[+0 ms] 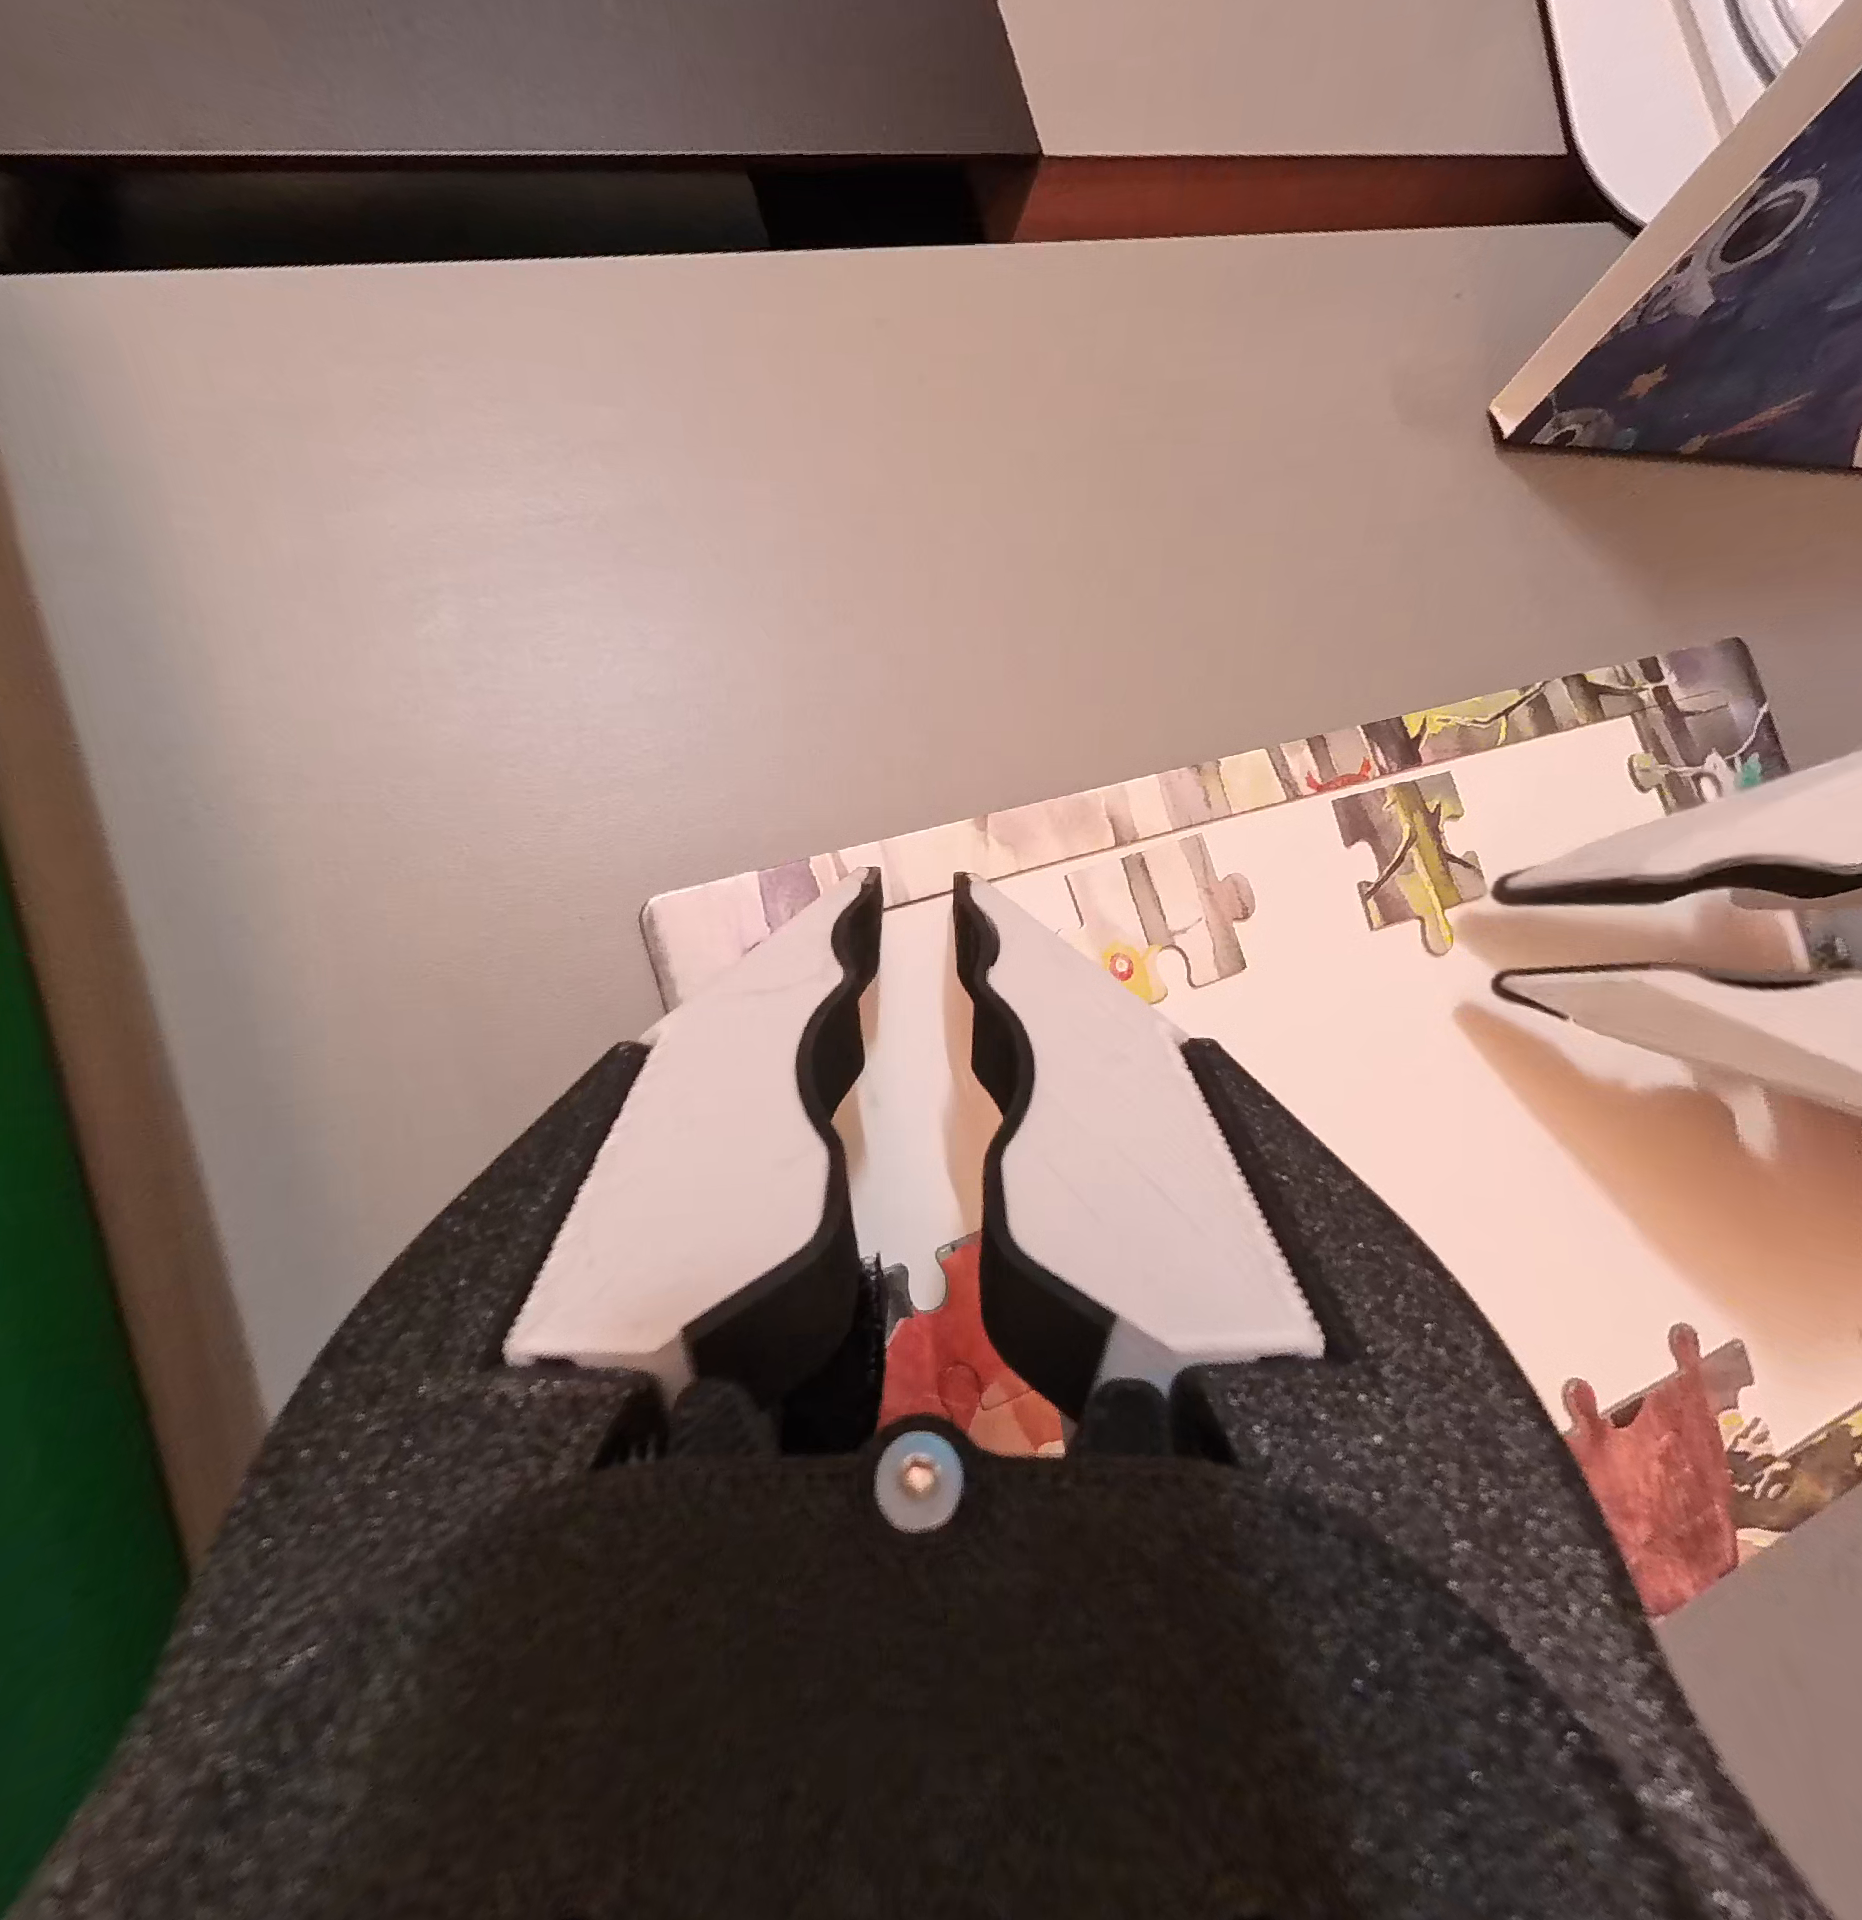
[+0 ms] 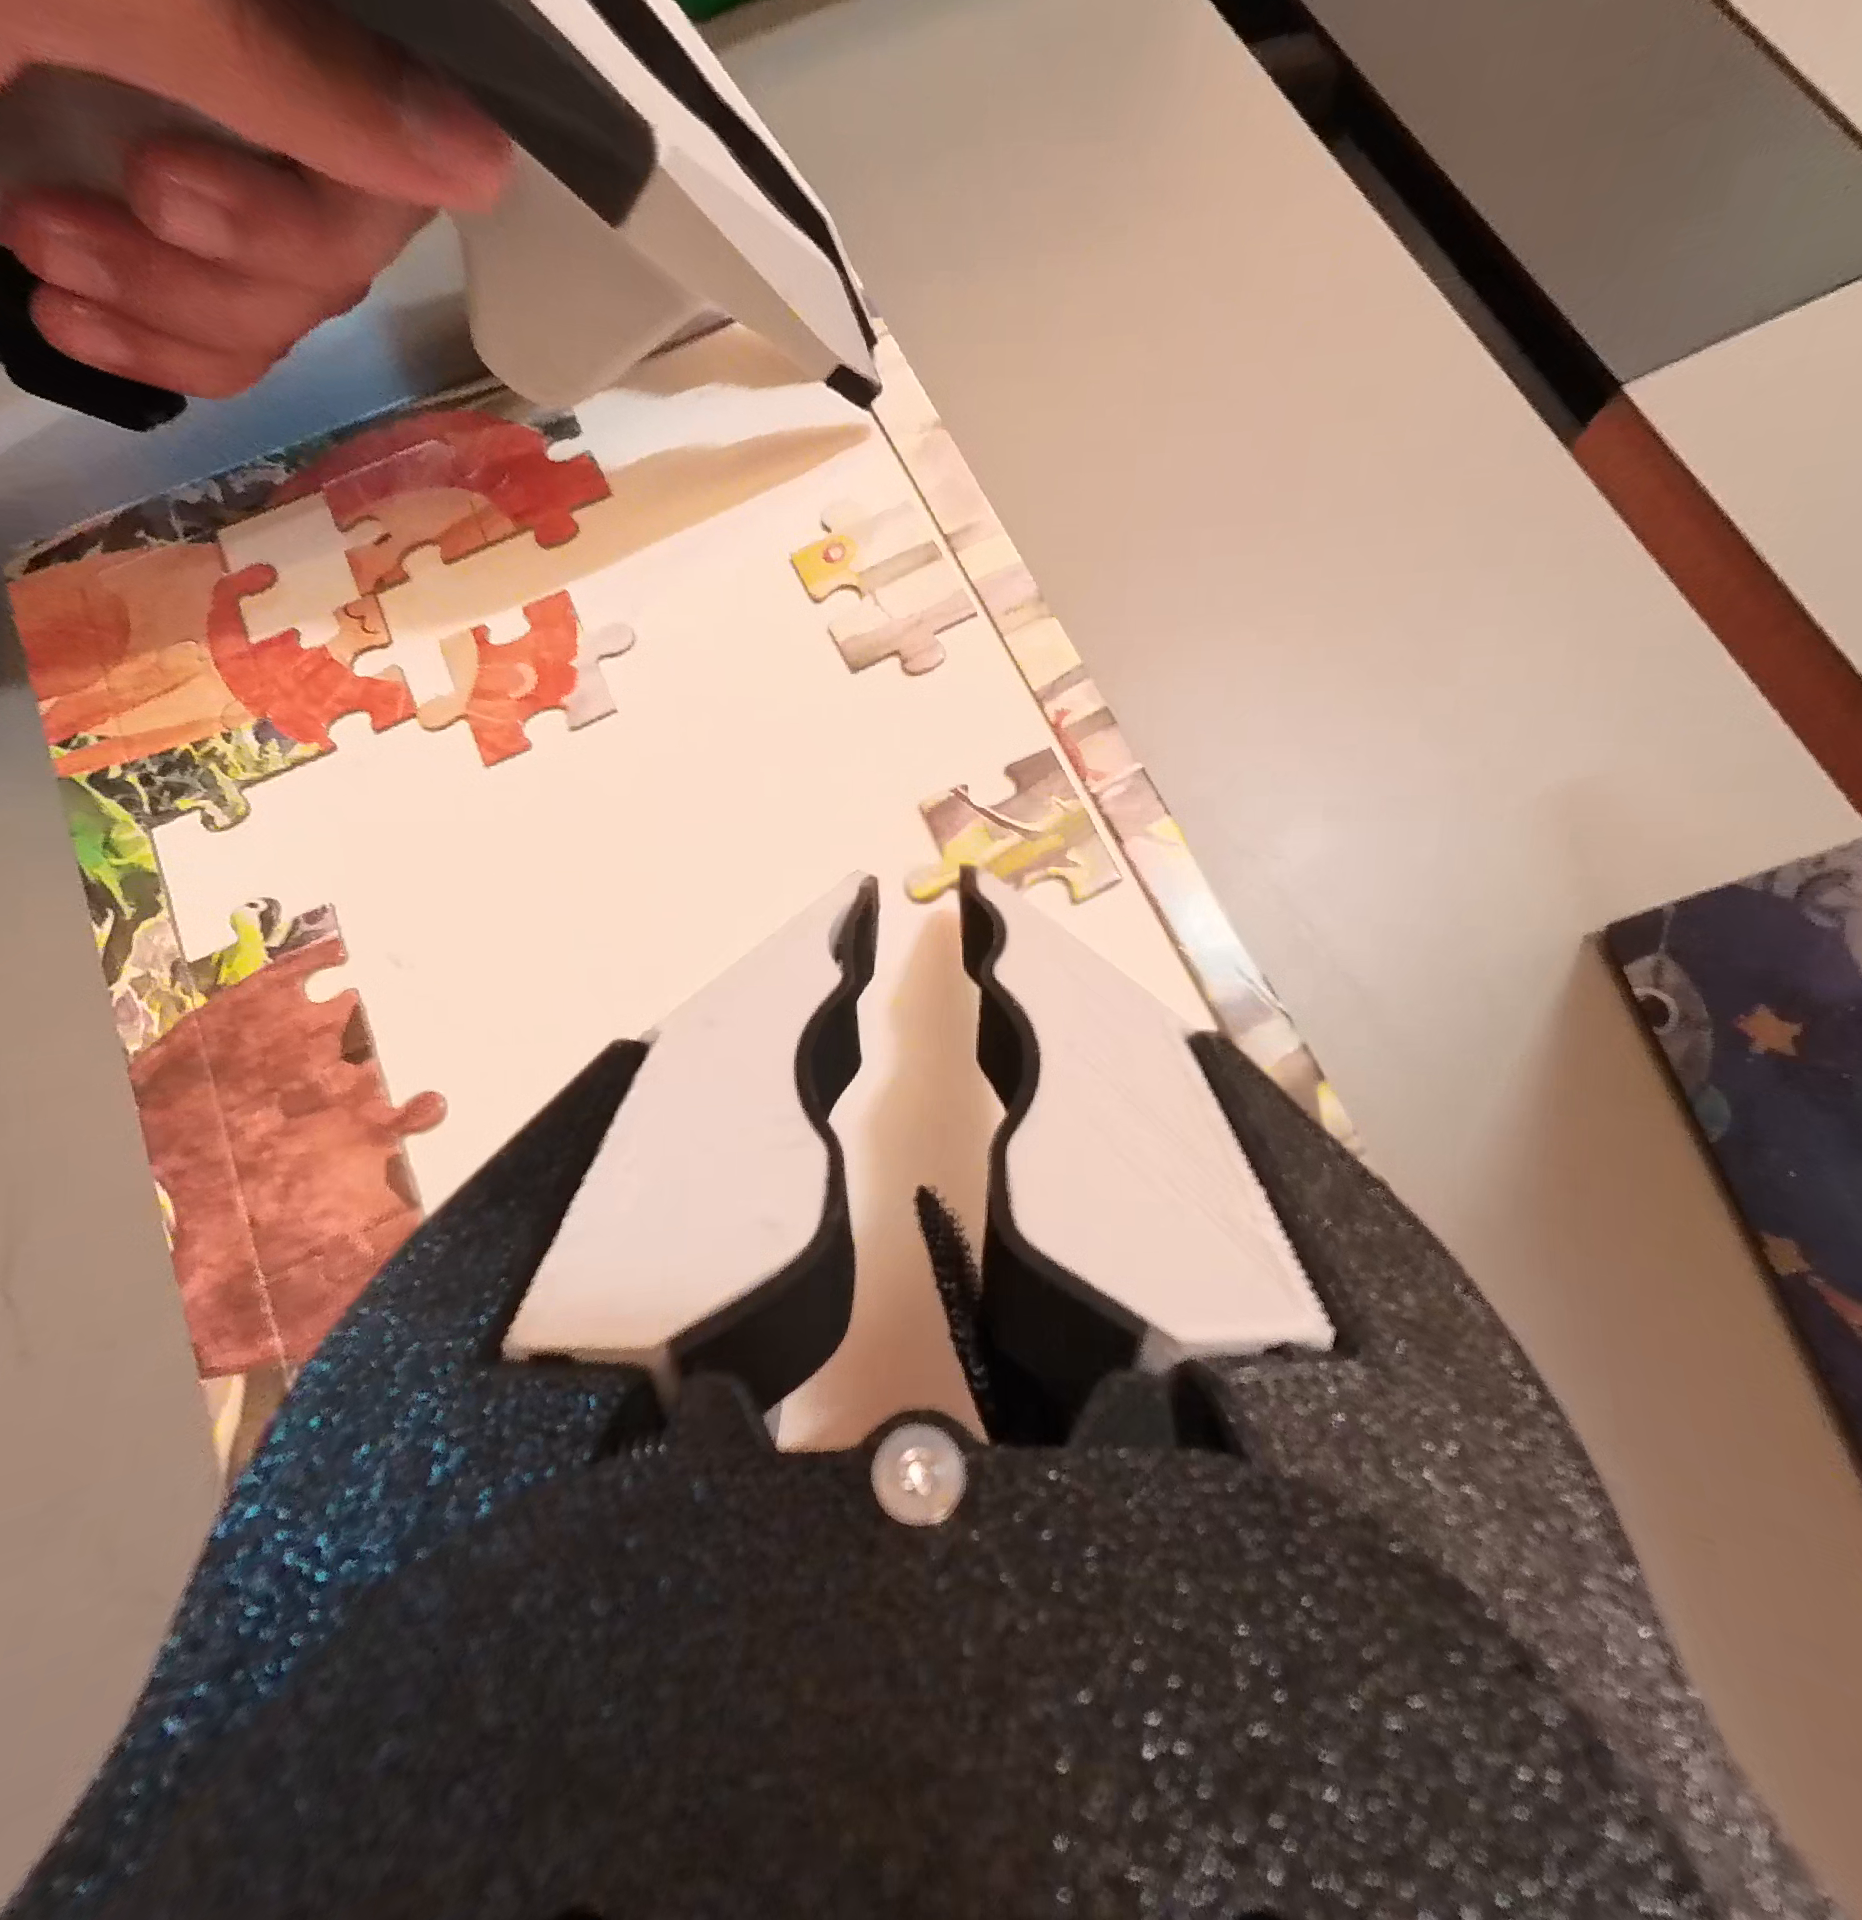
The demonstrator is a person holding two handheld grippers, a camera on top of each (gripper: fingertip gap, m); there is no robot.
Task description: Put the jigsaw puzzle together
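The puzzle board (image 1: 1322,1122) lies flat on the table, with a picture border and a bare cream middle (image 2: 646,883). On it are a loose grey and yellow-green piece (image 1: 1410,852) (image 2: 1020,842), a grey and yellow pair (image 1: 1166,925) (image 2: 885,592), a red-orange joined cluster (image 2: 407,603) and a brown joined cluster (image 1: 1654,1475) (image 2: 272,1143). My left gripper (image 1: 916,894) is slightly open and empty over the board's far corner; it also shows in the right wrist view (image 2: 854,384). My right gripper (image 2: 916,894) is slightly open and empty, its tips just short of the yellow-green piece (image 1: 1509,935).
A dark blue box with stars (image 1: 1737,343) (image 2: 1779,1091) lies on the beige table (image 1: 594,571) beside the board. A hand (image 2: 179,208) holds the left gripper. A dark shelf and a brown edge (image 2: 1737,582) run beyond the table's far edge. Left tips to right tips: about 12 cm.
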